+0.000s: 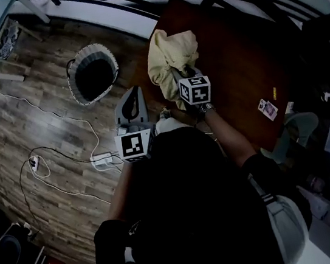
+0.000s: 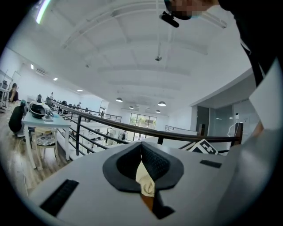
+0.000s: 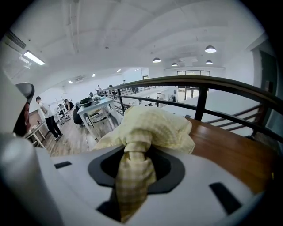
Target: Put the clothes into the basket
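A pale yellow checked garment (image 1: pixel 166 54) is bunched up over the left end of a dark wooden table (image 1: pixel 235 68). My right gripper (image 1: pixel 184 73) is shut on a twisted fold of it; in the right gripper view the garment (image 3: pixel 154 126) runs down between the dark pads of the right gripper (image 3: pixel 132 152). The basket (image 1: pixel 91 71), grey with a white ruffled rim and dark inside, stands on the wood floor to the left of the table. My left gripper (image 1: pixel 131 96) hangs between basket and table, jaws together and holding nothing. A cream sliver shows behind the slit of the left gripper (image 2: pixel 141 148).
A black railing (image 1: pixel 133 4) runs behind the basket and table. A white power strip (image 1: pixel 102 160) and cables lie on the floor near my left side. Small cards (image 1: pixel 267 108) lie on the table's right part. A white desk (image 3: pixel 95 106) and a standing person (image 3: pixel 46 117) are far off.
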Tool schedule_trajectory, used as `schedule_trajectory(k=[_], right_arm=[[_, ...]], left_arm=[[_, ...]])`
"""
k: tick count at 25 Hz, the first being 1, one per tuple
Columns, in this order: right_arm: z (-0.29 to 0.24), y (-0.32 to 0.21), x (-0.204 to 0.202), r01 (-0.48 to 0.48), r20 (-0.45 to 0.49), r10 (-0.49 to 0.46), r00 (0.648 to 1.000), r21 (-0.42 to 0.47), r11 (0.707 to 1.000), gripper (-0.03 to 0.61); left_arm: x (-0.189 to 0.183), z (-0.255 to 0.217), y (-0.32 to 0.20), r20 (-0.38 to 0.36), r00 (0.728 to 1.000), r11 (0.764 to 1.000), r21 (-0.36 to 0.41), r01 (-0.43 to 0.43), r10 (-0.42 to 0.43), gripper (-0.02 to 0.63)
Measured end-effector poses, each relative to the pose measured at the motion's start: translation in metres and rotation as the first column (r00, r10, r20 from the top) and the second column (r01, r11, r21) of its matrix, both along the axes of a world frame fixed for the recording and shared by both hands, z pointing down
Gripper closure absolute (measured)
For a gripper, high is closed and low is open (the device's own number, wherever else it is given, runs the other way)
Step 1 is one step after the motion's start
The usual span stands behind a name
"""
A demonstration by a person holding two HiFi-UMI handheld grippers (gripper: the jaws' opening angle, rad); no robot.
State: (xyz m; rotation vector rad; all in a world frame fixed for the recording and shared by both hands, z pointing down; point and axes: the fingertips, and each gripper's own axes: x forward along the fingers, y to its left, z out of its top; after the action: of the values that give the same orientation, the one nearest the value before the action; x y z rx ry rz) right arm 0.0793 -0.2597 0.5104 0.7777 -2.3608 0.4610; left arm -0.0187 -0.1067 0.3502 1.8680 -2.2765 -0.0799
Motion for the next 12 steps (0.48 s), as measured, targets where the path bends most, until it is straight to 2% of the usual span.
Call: schedule_trajectory(k=[5, 12], right_arm=[[-0.016, 0.056, -0.058, 0.090, 0.022, -0.091, 0.996, 0.004, 0.996, 0.451], [-0.011, 0.142, -0.131, 0.222, 0.001, -0.222, 0.975, -0.006, 0.975, 0.451]], left_arm=[[-0.042, -0.002, 0.058, -0.036, 0.996, 0.997, 0.019, 0.081, -0.081, 0.600], [-0.098, 0.003, 0.149, -0.055, 0.978, 0.979, 0.021, 0.202, -0.200, 0.600]])
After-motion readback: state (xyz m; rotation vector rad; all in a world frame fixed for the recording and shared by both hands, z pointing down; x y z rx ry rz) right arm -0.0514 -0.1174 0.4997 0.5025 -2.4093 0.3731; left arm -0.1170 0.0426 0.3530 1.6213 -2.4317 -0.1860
